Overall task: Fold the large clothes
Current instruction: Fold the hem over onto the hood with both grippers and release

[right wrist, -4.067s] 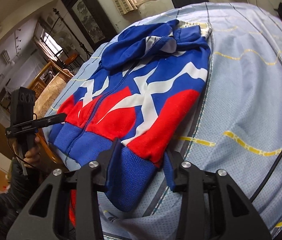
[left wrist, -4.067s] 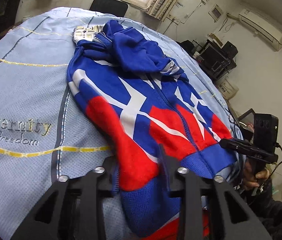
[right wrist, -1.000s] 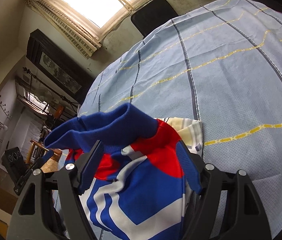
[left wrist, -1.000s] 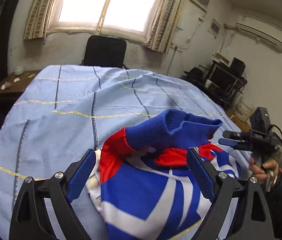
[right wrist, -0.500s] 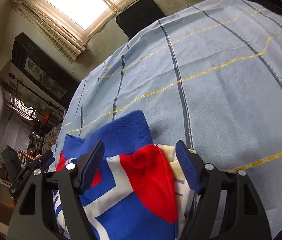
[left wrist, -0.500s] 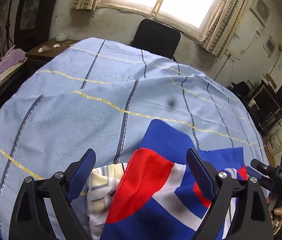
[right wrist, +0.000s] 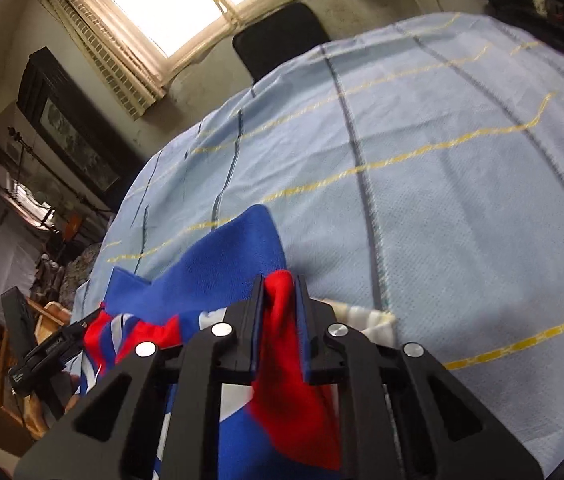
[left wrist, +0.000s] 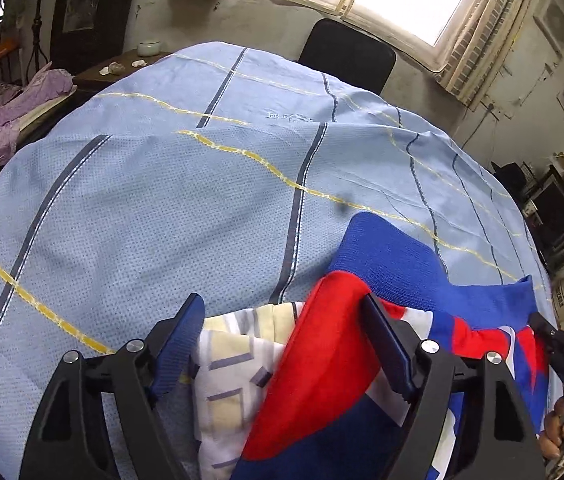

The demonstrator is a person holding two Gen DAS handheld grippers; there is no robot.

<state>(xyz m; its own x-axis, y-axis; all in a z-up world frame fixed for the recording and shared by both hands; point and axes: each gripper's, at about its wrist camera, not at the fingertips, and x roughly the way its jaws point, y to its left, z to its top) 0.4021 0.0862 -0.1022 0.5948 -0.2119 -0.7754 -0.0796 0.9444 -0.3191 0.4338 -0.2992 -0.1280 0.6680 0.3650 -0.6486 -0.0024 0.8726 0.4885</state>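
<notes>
A red, blue and white knitted jacket (left wrist: 382, 280) lies folded over on the light blue bedsheet (left wrist: 161, 184), with a pale yellow and white lining (left wrist: 233, 360) showing at its left edge. My left gripper (left wrist: 282, 340) is open, its jaws wide apart on either side of the jacket's red corner and lining. In the right wrist view my right gripper (right wrist: 277, 304) is shut on a red fold of the jacket (right wrist: 217, 264), with the blue hem band spread beyond it. The other gripper shows at the edge of each view (right wrist: 45, 352).
The striped sheet (right wrist: 442, 200) covers a large bed. A black chair (left wrist: 346, 56) stands at the far end under a window. Purple clothes (left wrist: 9, 112) lie to the left; shelves with electronics (left wrist: 562, 208) stand to the right.
Both grippers carried the jacket's bottom hem up and over onto its upper half. In the last half second my right gripper shut on the red fold. The left stays open.
</notes>
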